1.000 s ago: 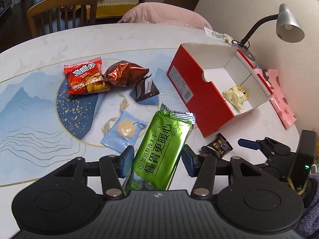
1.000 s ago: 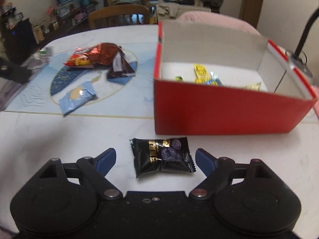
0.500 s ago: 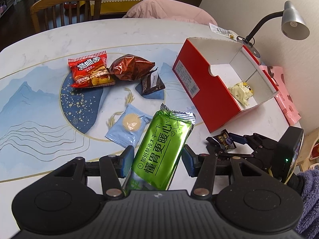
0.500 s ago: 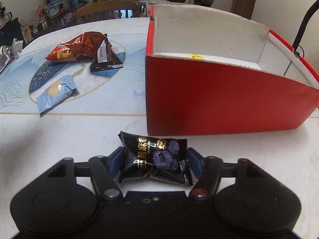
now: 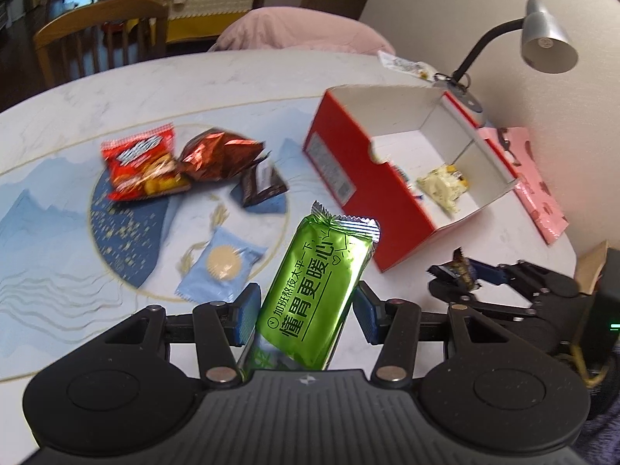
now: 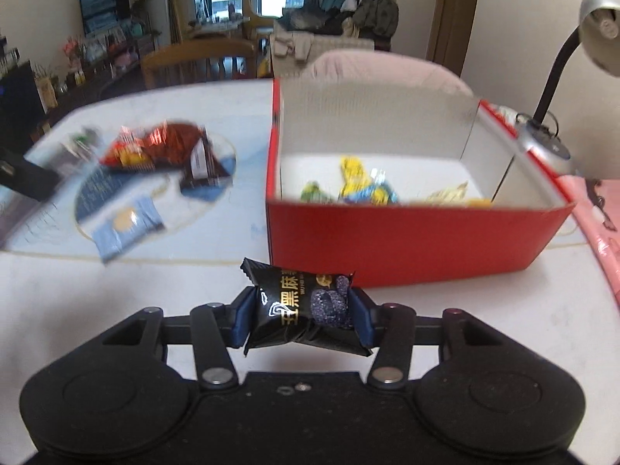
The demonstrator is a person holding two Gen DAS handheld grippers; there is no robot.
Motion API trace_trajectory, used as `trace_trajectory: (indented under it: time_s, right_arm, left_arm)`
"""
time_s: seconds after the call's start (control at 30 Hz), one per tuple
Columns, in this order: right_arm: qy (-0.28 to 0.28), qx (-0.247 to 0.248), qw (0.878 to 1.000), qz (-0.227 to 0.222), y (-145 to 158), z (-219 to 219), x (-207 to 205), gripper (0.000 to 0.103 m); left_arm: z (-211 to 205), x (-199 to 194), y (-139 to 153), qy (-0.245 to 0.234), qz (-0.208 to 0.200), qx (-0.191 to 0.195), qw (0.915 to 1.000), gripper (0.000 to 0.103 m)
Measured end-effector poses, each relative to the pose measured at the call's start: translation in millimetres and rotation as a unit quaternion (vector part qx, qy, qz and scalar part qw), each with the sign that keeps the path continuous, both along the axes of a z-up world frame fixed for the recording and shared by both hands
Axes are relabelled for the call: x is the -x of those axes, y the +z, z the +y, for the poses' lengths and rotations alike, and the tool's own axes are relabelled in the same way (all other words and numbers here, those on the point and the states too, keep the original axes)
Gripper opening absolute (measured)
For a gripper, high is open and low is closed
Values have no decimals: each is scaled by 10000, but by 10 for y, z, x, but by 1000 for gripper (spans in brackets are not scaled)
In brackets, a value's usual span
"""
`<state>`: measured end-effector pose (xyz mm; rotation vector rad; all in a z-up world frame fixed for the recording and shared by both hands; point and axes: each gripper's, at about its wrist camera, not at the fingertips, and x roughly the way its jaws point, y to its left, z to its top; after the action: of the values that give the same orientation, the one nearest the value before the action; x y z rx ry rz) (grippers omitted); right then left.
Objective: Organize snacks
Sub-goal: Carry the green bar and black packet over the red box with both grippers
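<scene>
My left gripper is shut on a green snack bar and holds it above the table. My right gripper is shut on a small black candy packet, lifted just in front of the open red box. The box holds several small wrapped snacks. In the left wrist view the box lies ahead to the right, with the right gripper and its packet near its front corner. A red chip bag, a brown bag, a dark packet and a light blue packet lie on the table.
A grey desk lamp stands behind the box by the wall. A pink bag lies right of the box. A wooden chair and a pink cushion are at the table's far edge.
My right gripper closed on the black candy packet and lifted it off the table, toward the box. My left gripper kept hold of the green bar and shifted slightly.
</scene>
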<state>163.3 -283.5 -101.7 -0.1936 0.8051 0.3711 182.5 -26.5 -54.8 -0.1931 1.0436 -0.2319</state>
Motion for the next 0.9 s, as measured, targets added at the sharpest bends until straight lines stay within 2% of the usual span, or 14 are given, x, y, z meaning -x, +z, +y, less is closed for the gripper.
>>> trace_trajectory:
  time_s: [0.2,0.33,0.57,0.9]
  right_arm:
    - [-73,-25,9994,-350,474,-183,-157,50]
    - [-145,88,9986,-498,593,-259,-412,51]
    - [-301,120,9992,-228,496,-494,-926,51]
    - [-465,280,9983,213,222,-755,-1574,51]
  left_arm:
    - [-299,-193,177,-288,-252,-67,9992,51]
    - [-564,-432,286,-442,-384,-201,9981,51]
    - [-1064,-928,334,-653,-383,-538,9957,51]
    - [-1655,-1677,56,-781,43,-1144,9904,51]
